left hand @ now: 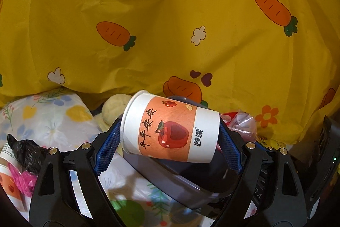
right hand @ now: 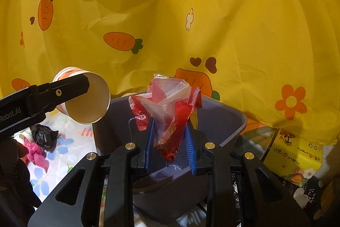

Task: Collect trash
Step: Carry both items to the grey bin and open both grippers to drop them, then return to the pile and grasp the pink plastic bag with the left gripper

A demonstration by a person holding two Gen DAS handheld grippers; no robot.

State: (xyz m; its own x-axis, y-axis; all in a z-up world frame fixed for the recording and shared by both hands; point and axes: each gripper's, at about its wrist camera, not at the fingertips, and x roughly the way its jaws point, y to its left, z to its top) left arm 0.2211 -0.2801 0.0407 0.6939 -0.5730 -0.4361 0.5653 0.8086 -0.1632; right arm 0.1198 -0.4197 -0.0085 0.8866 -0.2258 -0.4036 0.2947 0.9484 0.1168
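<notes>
A white paper cup (left hand: 170, 129) with an orange apple band lies sideways between the blue pads of my left gripper (left hand: 170, 122), which is shut on it. It hangs above the near edge of a grey plastic bin (left hand: 170, 184). The right wrist view shows the same cup (right hand: 89, 99) with its mouth facing the camera, to the left of the bin's rim (right hand: 233, 112). My right gripper (right hand: 170, 124) is shut on a crumpled red and clear plastic wrapper (right hand: 167, 110), held over the bin's opening. The wrapper (left hand: 242, 122) also shows past the cup in the left wrist view.
A yellow carrot-print cloth (right hand: 212, 24) hangs close behind the bin. On the floral sheet (right hand: 63, 148) at left lie a black crumpled bag (right hand: 43, 137) and a pink one (right hand: 36, 152). A yellow tissue pack (right hand: 295, 154) sits at right. A pale plush toy (left hand: 114, 107) lies behind the cup.
</notes>
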